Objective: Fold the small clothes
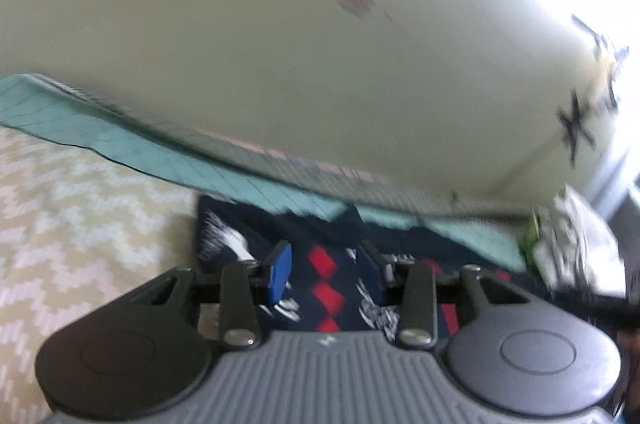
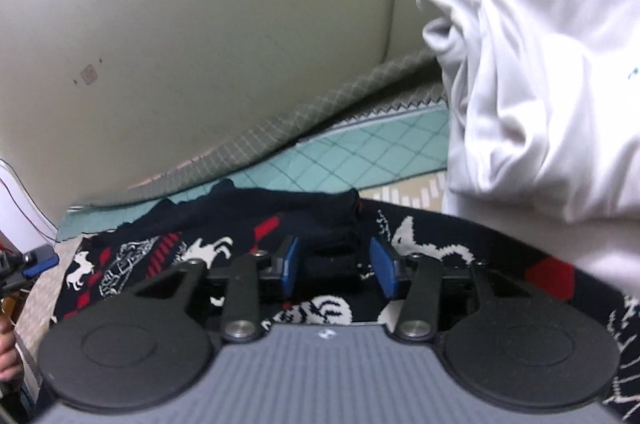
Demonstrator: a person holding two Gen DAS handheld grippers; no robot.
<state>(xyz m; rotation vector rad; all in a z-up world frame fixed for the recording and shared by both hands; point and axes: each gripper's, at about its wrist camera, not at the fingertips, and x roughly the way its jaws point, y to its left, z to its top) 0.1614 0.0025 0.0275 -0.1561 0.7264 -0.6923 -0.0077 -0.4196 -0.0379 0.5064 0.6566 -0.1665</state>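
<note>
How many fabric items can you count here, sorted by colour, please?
Navy patterned garment: 1
White garment: 1
Teal quilted mat: 1
Beige zigzag cover: 1
Total: 4

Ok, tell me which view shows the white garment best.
The right wrist view: the white garment fills its right side, bunched in folds above the dark patterned garment. The left wrist view shows, at most, a blurred pale bundle at its right edge; I cannot tell whether that is it.
</note>
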